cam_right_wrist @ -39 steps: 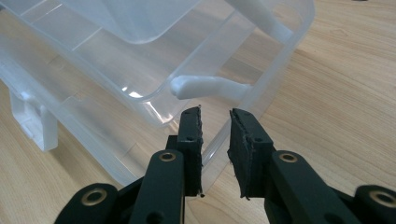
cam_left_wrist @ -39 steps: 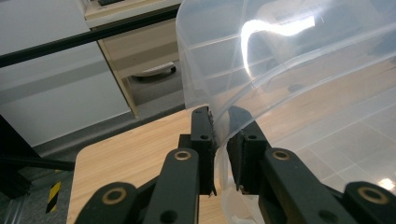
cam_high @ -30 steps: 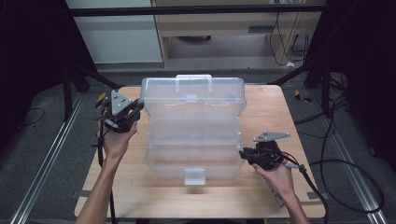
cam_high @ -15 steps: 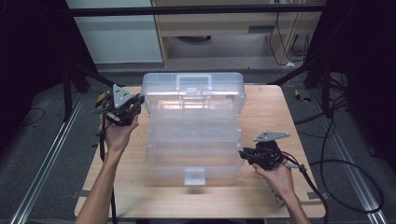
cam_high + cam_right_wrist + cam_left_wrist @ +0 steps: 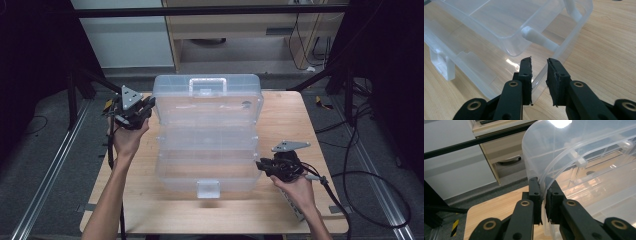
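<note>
From where I sit, one clear plastic toolbox (image 5: 206, 135) lies centre frame on the wooden surface (image 5: 295, 210), opened out in tiers, its long axis running left to right across the high view. Its lid (image 5: 207, 95) with the handle stands at the upper middle of the frame.

My left tool (image 5: 145, 107), at the left of the frame, is clamped on the lid's left edge; in the left gripper view the thin curved wall (image 5: 534, 160) passes between the pads, which press it. My right tool (image 5: 260, 166), lower right of the frame, sits closed on the right end wall of the bottom tray (image 5: 564, 47), the rim between its pads.

What the next move turns on, as I judge it: the lid lies directly ahead of the left tool, rising up and away, so that hand is the nearer one to swing it, while the right steadies the base.

Count: one toolbox, one lid, one front latch (image 5: 208, 188), two tools.
</note>
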Tool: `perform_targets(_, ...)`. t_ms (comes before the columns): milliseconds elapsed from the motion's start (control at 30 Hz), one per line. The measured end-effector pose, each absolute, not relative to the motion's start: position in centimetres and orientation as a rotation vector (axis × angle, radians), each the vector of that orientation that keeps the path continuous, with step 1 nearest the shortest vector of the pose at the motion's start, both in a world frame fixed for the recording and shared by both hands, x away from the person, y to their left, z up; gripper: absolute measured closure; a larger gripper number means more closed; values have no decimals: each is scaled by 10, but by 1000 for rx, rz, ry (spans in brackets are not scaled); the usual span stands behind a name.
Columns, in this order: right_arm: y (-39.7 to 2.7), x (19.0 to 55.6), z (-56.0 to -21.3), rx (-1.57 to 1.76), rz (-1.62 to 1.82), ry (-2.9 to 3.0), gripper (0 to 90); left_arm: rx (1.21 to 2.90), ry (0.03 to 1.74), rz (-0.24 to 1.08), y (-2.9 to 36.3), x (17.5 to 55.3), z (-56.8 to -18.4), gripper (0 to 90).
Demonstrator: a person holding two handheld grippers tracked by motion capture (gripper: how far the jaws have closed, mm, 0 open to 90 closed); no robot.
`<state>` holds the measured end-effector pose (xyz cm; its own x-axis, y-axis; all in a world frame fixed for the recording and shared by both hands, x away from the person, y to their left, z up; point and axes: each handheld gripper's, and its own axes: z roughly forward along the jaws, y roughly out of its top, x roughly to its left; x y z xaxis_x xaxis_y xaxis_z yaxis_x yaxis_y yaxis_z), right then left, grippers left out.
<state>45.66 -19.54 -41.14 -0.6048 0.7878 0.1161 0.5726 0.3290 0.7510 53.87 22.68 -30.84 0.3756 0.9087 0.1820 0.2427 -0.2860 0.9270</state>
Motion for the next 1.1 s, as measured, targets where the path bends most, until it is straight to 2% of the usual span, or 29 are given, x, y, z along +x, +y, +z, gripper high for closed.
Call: perform_targets(1100, -195, 457, -412, 1220, 1145, 2327, 738, 1741, 1033, 937, 225, 566, -307, 835)
